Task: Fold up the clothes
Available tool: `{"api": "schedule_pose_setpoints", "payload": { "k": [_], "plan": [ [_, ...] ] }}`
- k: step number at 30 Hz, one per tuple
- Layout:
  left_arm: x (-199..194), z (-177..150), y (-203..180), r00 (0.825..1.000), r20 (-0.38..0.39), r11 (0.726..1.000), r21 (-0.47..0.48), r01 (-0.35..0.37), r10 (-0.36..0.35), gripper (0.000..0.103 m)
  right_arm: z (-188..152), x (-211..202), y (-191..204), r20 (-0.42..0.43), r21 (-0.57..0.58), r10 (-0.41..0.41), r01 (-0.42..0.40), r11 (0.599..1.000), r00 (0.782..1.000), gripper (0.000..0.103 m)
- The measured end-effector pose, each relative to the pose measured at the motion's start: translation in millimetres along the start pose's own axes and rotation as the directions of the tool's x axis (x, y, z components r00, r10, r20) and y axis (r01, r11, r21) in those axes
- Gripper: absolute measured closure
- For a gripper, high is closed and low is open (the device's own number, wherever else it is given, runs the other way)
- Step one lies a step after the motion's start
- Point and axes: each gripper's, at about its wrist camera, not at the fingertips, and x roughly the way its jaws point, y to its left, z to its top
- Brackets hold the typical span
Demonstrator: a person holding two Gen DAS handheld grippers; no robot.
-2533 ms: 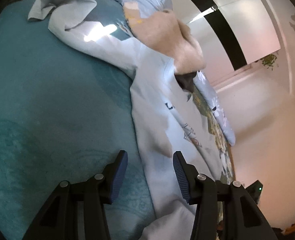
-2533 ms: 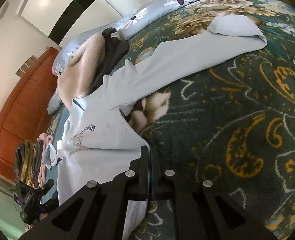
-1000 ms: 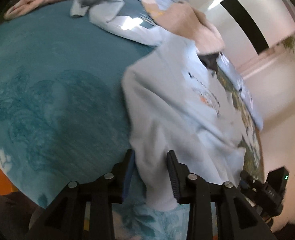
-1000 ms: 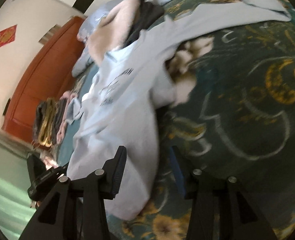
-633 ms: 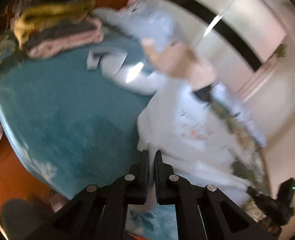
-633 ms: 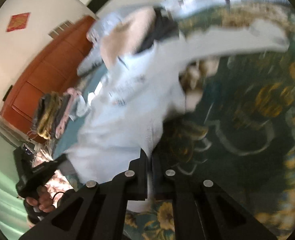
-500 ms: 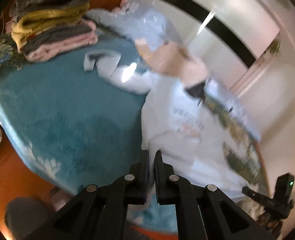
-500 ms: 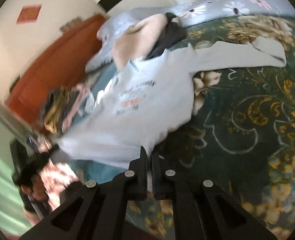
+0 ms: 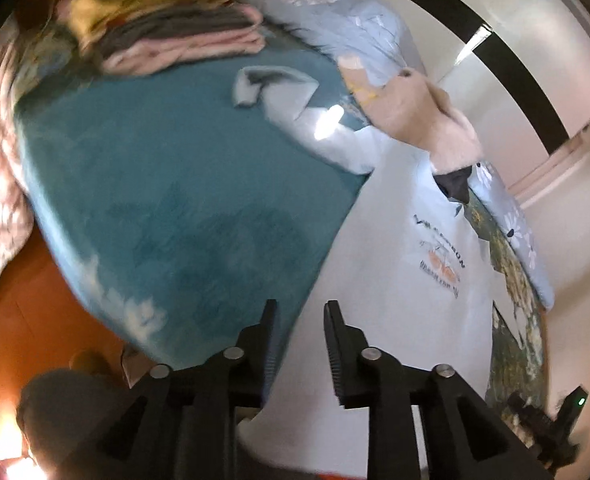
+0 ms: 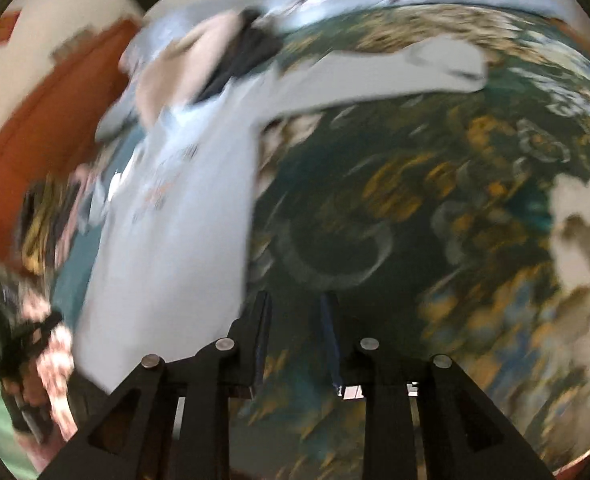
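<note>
A pale blue sweatshirt [image 9: 407,280] with a printed chest logo lies spread flat on the bed, sleeves out to both sides; it also shows in the right wrist view [image 10: 183,216], blurred. My left gripper [image 9: 299,312] is open at the sweatshirt's hem, its left bottom corner, with cloth between and under the fingers. My right gripper [image 10: 295,304] is open just right of the hem's other corner, over the floral bedspread [image 10: 435,208]. Neither grips the cloth.
A stack of folded clothes [image 9: 167,32] sits at the far left of the teal bed cover [image 9: 167,184]. A pile of peach and dark garments [image 9: 415,120] and a daisy-print pillow [image 9: 351,20] lie near the collar. The bed edge is right below both grippers.
Both grippers were shut on the hem corners and pulled the sweatshirt flat toward the bed edge. Now both have opened and let the hem go.
</note>
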Motion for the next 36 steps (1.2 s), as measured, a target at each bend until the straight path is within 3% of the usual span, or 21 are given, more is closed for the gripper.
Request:
{"api": "schedule_pose_setpoints", "payload": {
  "k": [6,10,15,20,22,24,25,26,30,32,36],
  "plan": [
    [30.2,21.2,-72.9,0.993,0.065,0.983,0.162,0.089,-0.101,0.051,84.9,1.4,-37.9,0.179,0.073,-0.108,0.097,0.993,0.978,0.071],
    [64.8,21.6,-94.1,0.995,0.055,0.976,0.207,0.066,-0.078,0.047,139.9,22.2,-52.9,0.201,0.064,-0.176,0.167,0.984,0.964,0.056],
    [92.8,14.0,-79.3,0.998,-0.023,0.985,0.16,0.068,-0.065,0.047,181.6,62.7,-45.7,0.192,0.004,-0.245,0.249,0.968,0.95,0.051],
    [86.9,21.0,-60.3,0.998,-0.009,0.993,0.102,0.057,-0.057,0.047,205.0,100.3,-37.3,0.173,-0.081,-0.351,0.369,0.926,0.92,0.05],
    [80.5,23.3,-55.5,0.998,0.001,0.993,0.097,0.069,-0.07,0.046,209.1,103.7,-47.5,0.157,-0.048,-0.391,0.403,0.914,0.907,0.051],
    [75.1,26.0,-51.3,0.997,0.008,0.993,0.093,0.079,-0.081,0.046,210.7,96.3,-62.9,0.154,0.018,-0.406,0.409,0.913,0.901,0.058],
    [73.1,27.5,-49.5,0.996,0.01,0.992,0.091,0.084,-0.086,0.046,211.4,92.6,-70.6,0.153,0.051,-0.414,0.411,0.91,0.898,0.08],
    [71.6,29.5,-47.7,0.995,0.011,0.992,0.088,0.093,-0.095,0.046,211.2,85.3,-77.1,0.158,0.078,-0.428,0.421,0.904,0.89,0.09],
    [63.2,42.7,-37.7,0.99,0.033,0.989,0.058,0.138,-0.14,0.045,208.5,48.1,-99.8,0.197,0.178,-0.494,0.464,0.868,0.847,0.096],
    [60.7,50.9,-32.9,0.99,0.049,0.99,0.05,0.13,-0.133,0.045,206.8,19.0,-112.1,0.24,0.252,-0.528,0.473,0.844,0.815,0.096],
    [57.7,72.6,-22.3,0.992,0.06,0.994,0.016,0.108,-0.108,0.045,207.2,-23.8,-119.6,0.3,0.335,-0.552,0.456,0.825,0.778,0.096]
  ]
}}
